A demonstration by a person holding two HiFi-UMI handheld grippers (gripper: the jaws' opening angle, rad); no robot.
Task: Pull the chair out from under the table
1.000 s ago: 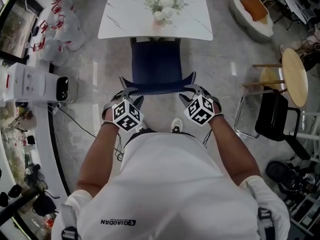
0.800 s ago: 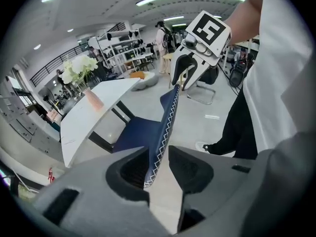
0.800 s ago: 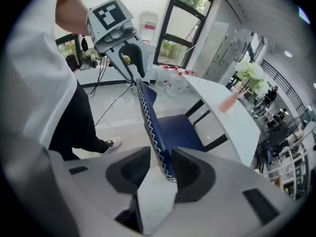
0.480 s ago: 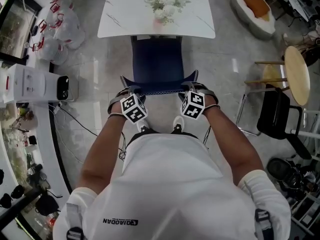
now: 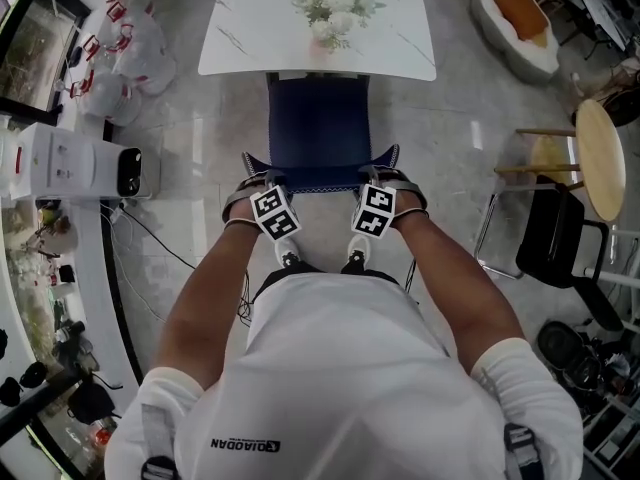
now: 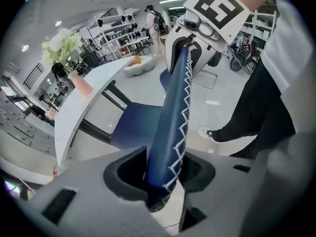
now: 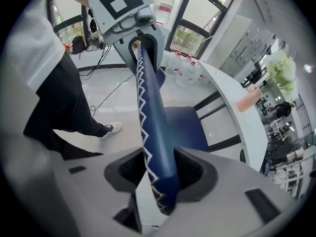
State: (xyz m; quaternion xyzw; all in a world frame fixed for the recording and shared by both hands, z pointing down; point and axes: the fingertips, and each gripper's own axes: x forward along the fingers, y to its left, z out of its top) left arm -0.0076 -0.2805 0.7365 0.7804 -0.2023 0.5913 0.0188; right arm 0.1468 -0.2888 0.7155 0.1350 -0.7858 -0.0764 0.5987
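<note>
A dark blue chair [image 5: 318, 118] stands with its seat partly under the white marble table [image 5: 255, 33]. Its backrest [image 5: 320, 176], edged in white zigzag stitching, faces me. My left gripper [image 5: 258, 182] straddles the backrest's left end. The blue edge [image 6: 173, 132] runs between its jaws with gaps on both sides, and the jaws are opening. At the right end my right gripper [image 5: 386, 179] straddles the same edge [image 7: 155, 132], its jaws opening too. Each gripper view shows the other gripper at the far end: the right one [image 6: 195, 38] and the left one [image 7: 140, 38].
A vase of white flowers [image 5: 325, 3] stands on the table. A white appliance [image 5: 70, 163] and tied bags [image 5: 120, 48] sit at the left, with cables [image 5: 150, 243] on the floor. A black chair [image 5: 555, 233] and a round wooden table [image 5: 600, 153] are at the right.
Both grippers have come down and a little inward, from just above and behind the backrest to astride its top edge. The chair has not visibly moved.
</note>
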